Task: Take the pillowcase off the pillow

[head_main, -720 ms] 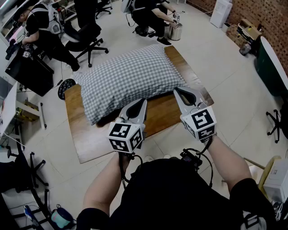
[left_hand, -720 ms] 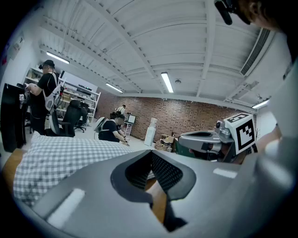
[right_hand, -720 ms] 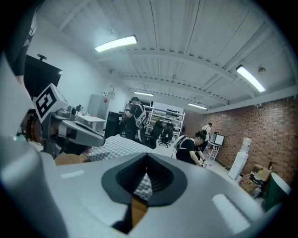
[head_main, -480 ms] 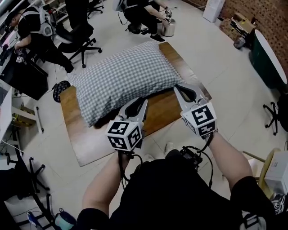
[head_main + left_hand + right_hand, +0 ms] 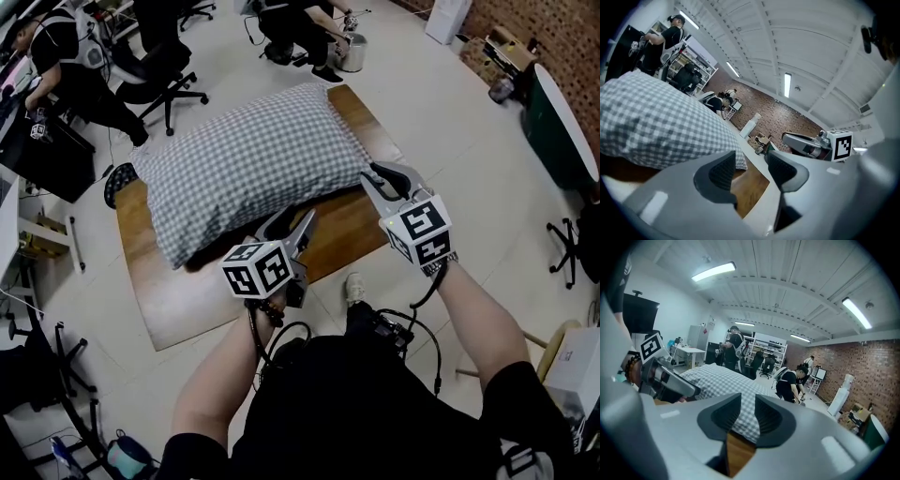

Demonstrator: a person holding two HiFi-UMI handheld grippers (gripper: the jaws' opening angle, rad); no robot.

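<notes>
Over the table's (image 5: 178, 305) near edge, the left hand-held gripper (image 5: 286, 225) hangs wide open and empty. The right hand-held gripper (image 5: 382, 173), jaws only narrowly apart, grips nothing beside the pillow's (image 5: 244, 159) corner at the table's right edge. Its checked pillowcase (image 5: 281, 131) is fully on. Judged an approach; next, pinch loose pillowcase cloth.

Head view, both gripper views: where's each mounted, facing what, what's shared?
Head view: on the person's head, steeply down at the checked pillow on the wooden table; both forearms, left gripper, right gripper show.
Left gripper view: on the left gripper, along its own jaws; pillow at left, right gripper at right.
Right gripper view: on the right gripper, along its jaws toward the pillow; left gripper at left.
Shared: all three see the pillow.
</notes>
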